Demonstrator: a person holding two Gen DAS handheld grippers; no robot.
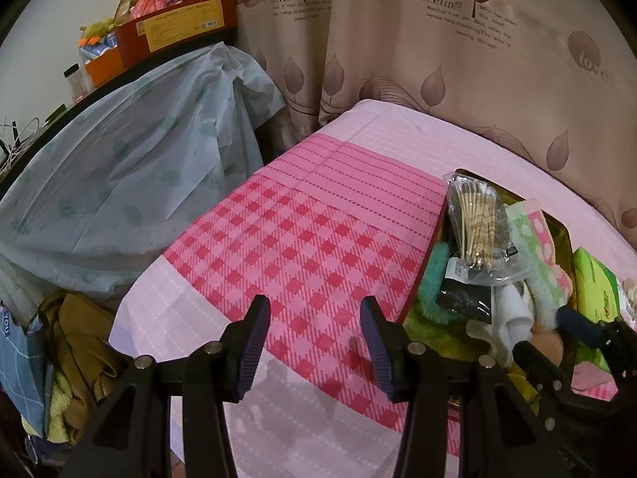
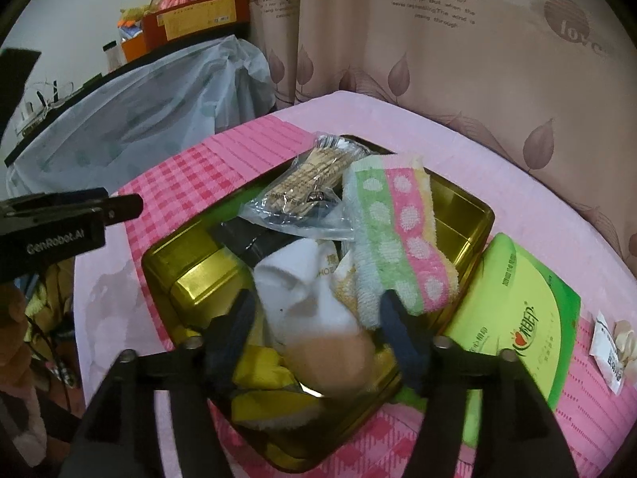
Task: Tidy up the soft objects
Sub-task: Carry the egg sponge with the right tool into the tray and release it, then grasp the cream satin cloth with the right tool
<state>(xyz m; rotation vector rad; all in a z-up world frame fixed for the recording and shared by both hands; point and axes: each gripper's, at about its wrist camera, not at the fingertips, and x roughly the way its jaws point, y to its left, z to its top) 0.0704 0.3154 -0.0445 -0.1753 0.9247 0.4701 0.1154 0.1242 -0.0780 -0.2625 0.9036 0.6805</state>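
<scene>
Soft objects fill a gold metal tin (image 2: 462,215) sitting on a pink checked tablecloth (image 1: 302,247), near the table's right side in the left wrist view. Inside the tin: a striped terry towel with white dots in green, pink and yellow (image 2: 398,235), a white sock (image 2: 302,290), a clear plastic bag of wooden cotton swabs (image 2: 306,191) lying across the top, a black packet (image 2: 254,243), yellow cloth (image 2: 258,370) at the near edge, and a round peach-coloured soft object (image 2: 330,362), blurred. Teal fluffy item (image 1: 432,283) shows at the tin's left edge in the left wrist view.

Right gripper (image 2: 318,342) points down into the tin, jaws apart with the peach object and sock between them; pads do not visibly press on either. Left gripper (image 1: 314,342) hovers over bare checked cloth left of the tin, jaws open, nothing between them.

Green tissue pack (image 2: 513,310) lies just beside the tin on its right. Small white sachet (image 2: 609,350) lies further right. Beige leaf-print curtain (image 1: 438,59) hangs behind the table.
</scene>
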